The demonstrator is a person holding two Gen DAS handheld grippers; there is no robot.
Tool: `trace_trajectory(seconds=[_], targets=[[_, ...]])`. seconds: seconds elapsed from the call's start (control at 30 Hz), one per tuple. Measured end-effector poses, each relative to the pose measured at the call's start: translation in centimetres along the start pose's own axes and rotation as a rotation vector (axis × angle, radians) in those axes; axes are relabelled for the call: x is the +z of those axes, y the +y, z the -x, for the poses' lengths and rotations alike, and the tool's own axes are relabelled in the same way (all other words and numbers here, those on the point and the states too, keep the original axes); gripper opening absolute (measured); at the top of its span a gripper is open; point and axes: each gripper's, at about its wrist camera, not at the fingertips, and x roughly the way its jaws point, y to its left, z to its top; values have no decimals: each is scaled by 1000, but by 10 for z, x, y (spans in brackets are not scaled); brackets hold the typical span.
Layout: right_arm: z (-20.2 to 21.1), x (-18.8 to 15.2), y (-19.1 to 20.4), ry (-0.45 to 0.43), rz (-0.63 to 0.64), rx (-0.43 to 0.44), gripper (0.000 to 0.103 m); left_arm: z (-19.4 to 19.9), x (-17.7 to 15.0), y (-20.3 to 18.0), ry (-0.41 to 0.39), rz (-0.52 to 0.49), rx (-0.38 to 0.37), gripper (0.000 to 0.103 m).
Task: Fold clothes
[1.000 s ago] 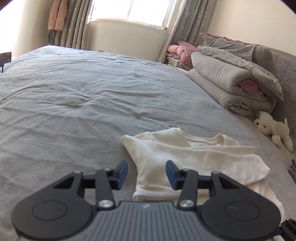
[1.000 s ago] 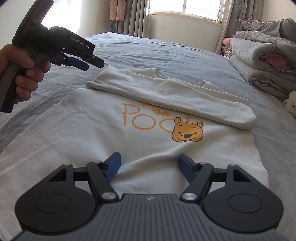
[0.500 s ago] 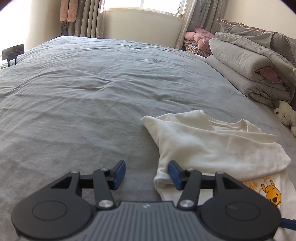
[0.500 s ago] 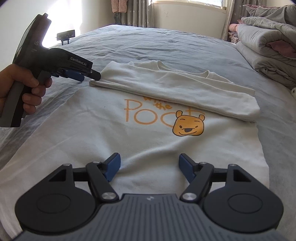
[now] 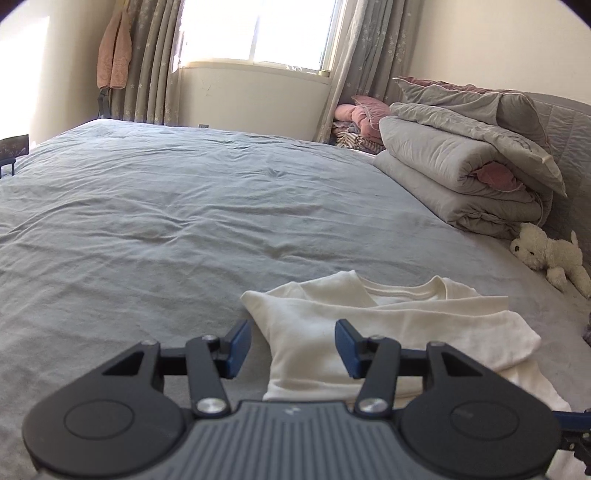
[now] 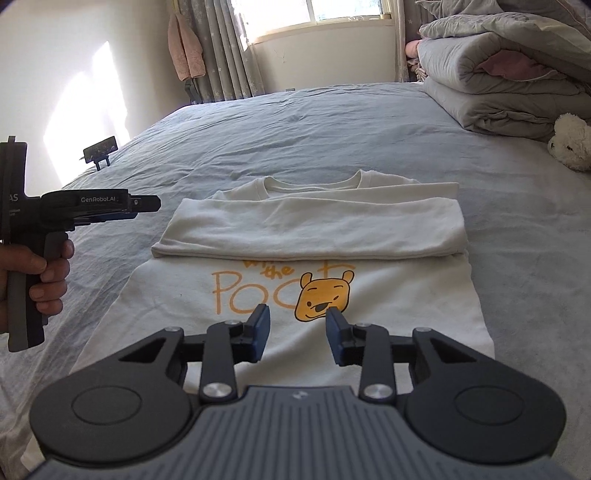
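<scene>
Right claw [image 6: 295,332] closing, empty, above soft cream T-shirt [image 6: 306,229].

Bright daylight from the overexposed window [image 5: 258,33]; sharp frames, fisheye-bent, dark-vignetted corners

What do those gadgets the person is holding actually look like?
Each is a black plastic pistol-grip tool. The right gripper has a ribbed grey body, two round black discs, silver screws and blue-padded jaws. The left gripper reads "GenRobot.AI" in white.

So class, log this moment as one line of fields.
shirt: sleeves folded in, flat on bed | left gripper: open, empty | right gripper: closing, nothing between pads
</scene>
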Motion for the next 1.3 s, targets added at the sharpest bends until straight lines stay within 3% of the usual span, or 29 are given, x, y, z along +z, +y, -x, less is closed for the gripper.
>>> trace_trajectory(seconds=[0.1,0.17,0.23,0.27,0.37,0.5,0.53,0.67,0.87,1.0,1.07,1.2,1.3], targets=[[0,1,-5,6,-11,0,35,-31,-5,-12,54,-45,13,52],[-1,1,-8,19,-14,-3,35,-54,-11,-7,102,-50,85,48],[-4,0,-10,40,-15,-9,35,-66,-16,12,146,30,122,51],[-5,0,-10,53,-15,-11,35,-65,-17,21,138,92,102,51],[-7,-1,-12,67,-8,-12,35,-59,-15,21,134,62,100,50],[-10,-1,-20,82,-27,-29,35,-55,-11,42,134,261,56,48],[-11,-1,-22,86,-33,-33,35,-58,-13,43,141,262,58,48],[-12,-1,-26,98,-35,-49,35,-63,-19,12,127,54,151,49],[-6,7,-41,37,-65,-82,35,-57,-8,14,139,66,164,49],[0,22,-63,-48,-120,-120,32,-38,8,8,12,0,206,46],[-1,29,-69,-96,-121,-119,21,-38,10,2,-4,-29,166,46],[-21,44,-78,-126,-125,-96,20,-39,14,-11,-32,-88,80,46],[-49,57,-79,-112,-83,-95,20,-71,3,-7,94,-90,125,35]])
